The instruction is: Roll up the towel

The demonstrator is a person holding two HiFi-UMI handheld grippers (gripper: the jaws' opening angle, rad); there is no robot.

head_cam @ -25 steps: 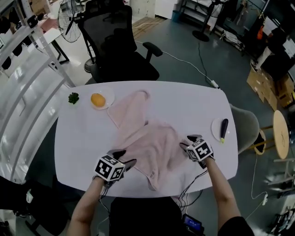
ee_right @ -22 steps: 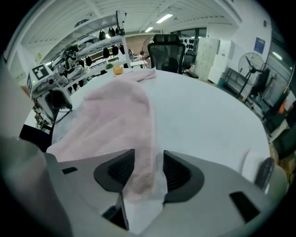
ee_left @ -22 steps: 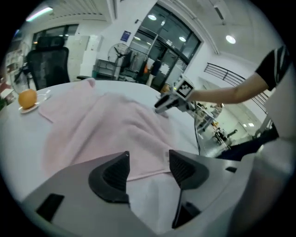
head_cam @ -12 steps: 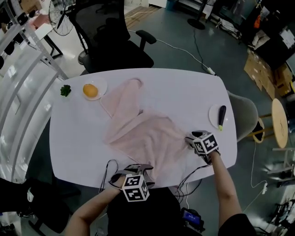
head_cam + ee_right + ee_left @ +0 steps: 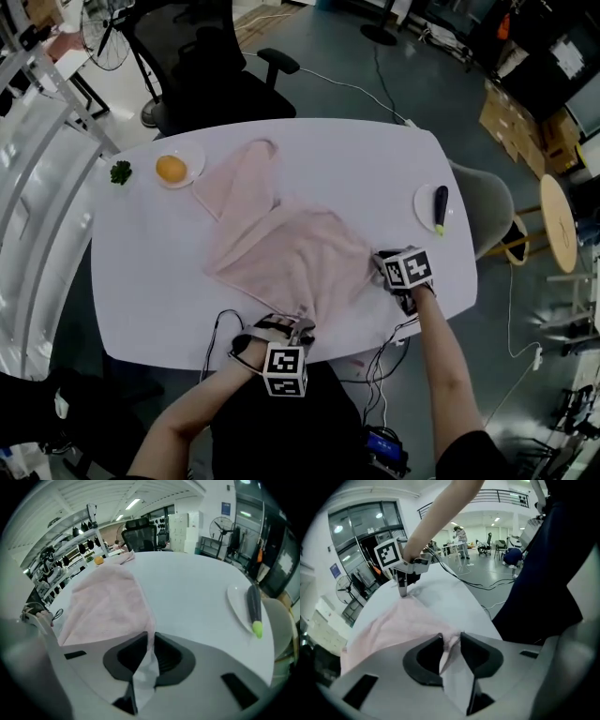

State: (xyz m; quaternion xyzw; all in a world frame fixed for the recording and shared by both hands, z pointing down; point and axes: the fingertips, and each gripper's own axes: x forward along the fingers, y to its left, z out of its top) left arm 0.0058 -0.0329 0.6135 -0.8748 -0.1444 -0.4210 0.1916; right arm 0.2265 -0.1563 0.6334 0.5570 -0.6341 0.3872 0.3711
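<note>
At the far left of the counter [image 5: 150, 281] a green sprig [image 5: 120, 172] and an orange [image 5: 172, 169] on its plate [image 5: 195, 161] lay untouched, well apart from the work.

The pink towel [image 5: 281, 244] was spread loosely across the middle of the counter, not flat. One narrow flap reached toward the far side, and the wider body ran down to a corner at the near edge. No roll had been started.

A second earlier the left gripper [image 5: 298, 328] had been at the towel's near-left edge with its jaws spread. It had since swung right along the near edge, and its jaws had just been closing. They now pinched a fold of pink cloth at that near corner, as its own view showed [image 5: 451, 641].

The right gripper [image 5: 389, 272] had barely shifted. It stood at the towel's right edge, and its jaws had also just been closing. They were drawn nearly together with a thin edge of cloth caught between them [image 5: 151, 639].

Farther right, an aubergine [image 5: 439, 206] lay on a second plate [image 5: 422, 202], clear of the cloth.

With both grippers now holding the near side, I judged the reaching was over. The next move was likely either to pull the cloth flat or to begin turning that edge over toward the far side. The bunched flap could make an uneven roll.
</note>
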